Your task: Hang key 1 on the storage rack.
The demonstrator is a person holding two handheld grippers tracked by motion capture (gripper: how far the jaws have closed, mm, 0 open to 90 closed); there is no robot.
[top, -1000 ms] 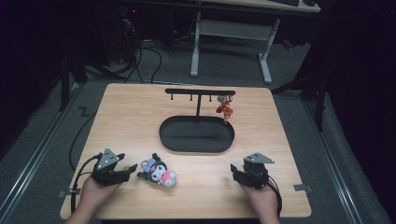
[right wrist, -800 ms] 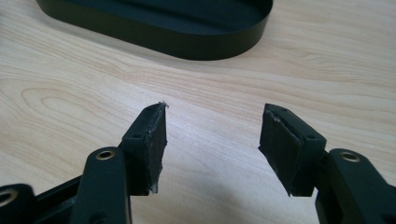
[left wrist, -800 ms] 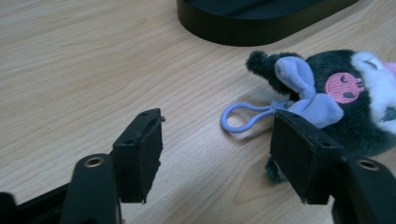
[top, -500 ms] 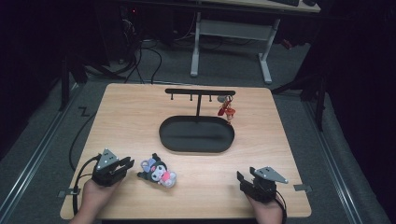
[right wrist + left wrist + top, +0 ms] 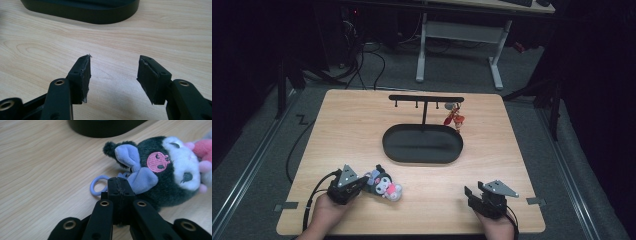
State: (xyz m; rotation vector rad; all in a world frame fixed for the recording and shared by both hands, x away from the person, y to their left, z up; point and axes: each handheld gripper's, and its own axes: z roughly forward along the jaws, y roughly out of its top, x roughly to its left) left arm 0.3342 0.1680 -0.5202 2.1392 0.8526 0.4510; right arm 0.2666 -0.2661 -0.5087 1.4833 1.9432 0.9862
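So the left gripper [image 5: 360, 184] sits at the near left of the light wooden table [image 5: 342, 125], and its jaws have just snapped together. In the left gripper view they're pressed tight, pinching the pale lilac loop [image 5: 98, 185] that sticks out of the dark grey and white plush toy with lilac ears and a pink skull patch [image 5: 160, 170]. The loop pokes out to the left of the closed tips, with the plush lying just right of them. In the high view the plush [image 5: 384, 185] lies flat on the table, right beside that gripper, near of the black oval tray [image 5: 422, 144].

The right gripper [image 5: 477, 192] is over at the near right, well apart from the toy. Its jaws are spread, nothing between them, just bare wood in the gap, with the tray's rim farther off.

Behind the tray stands a black T-shaped hook rack [image 5: 426, 100], and a small red charm [image 5: 455, 119] hangs from its right end.
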